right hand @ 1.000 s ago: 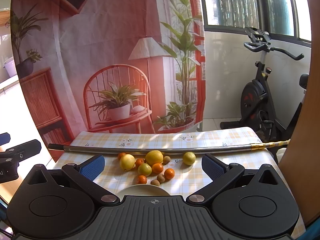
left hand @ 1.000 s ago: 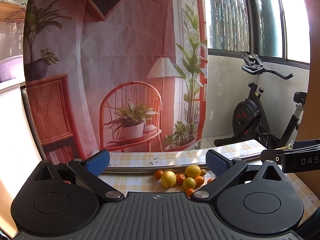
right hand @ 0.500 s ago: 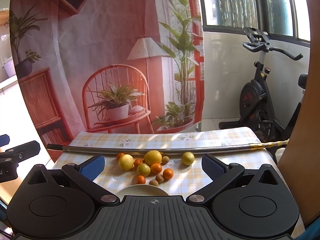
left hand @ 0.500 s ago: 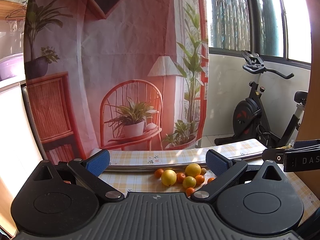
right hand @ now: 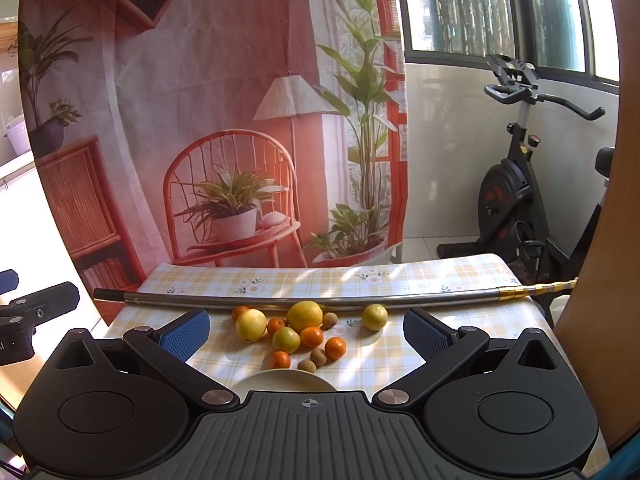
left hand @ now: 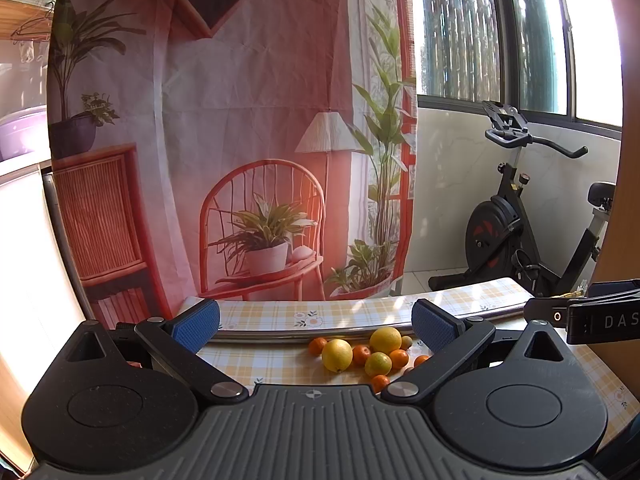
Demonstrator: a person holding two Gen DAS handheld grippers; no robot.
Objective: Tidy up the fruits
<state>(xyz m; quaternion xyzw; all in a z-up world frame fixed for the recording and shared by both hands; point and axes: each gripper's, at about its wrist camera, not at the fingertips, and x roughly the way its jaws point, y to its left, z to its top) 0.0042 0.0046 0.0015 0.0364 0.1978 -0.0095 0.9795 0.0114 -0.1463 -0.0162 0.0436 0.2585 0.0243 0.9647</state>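
From the left wrist, the left gripper [left hand: 316, 326] hangs spread and empty, aimed left of the heap of yellow lemons and small oranges [left hand: 362, 350] on the yellow checked tablecloth [left hand: 280, 358]. From the right wrist, the right gripper [right hand: 306, 330], equally spread and empty, frames that heap, which lies between a long steel pole [right hand: 280, 301] and a pale round plate [right hand: 284, 381], likely the destination.

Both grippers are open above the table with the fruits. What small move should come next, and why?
Probably lower the right gripper toward the small orange nearest the plate. Both grippers are open and empty, all fruit lies loose on the tablecloth, and the plate rim shows no fruit.
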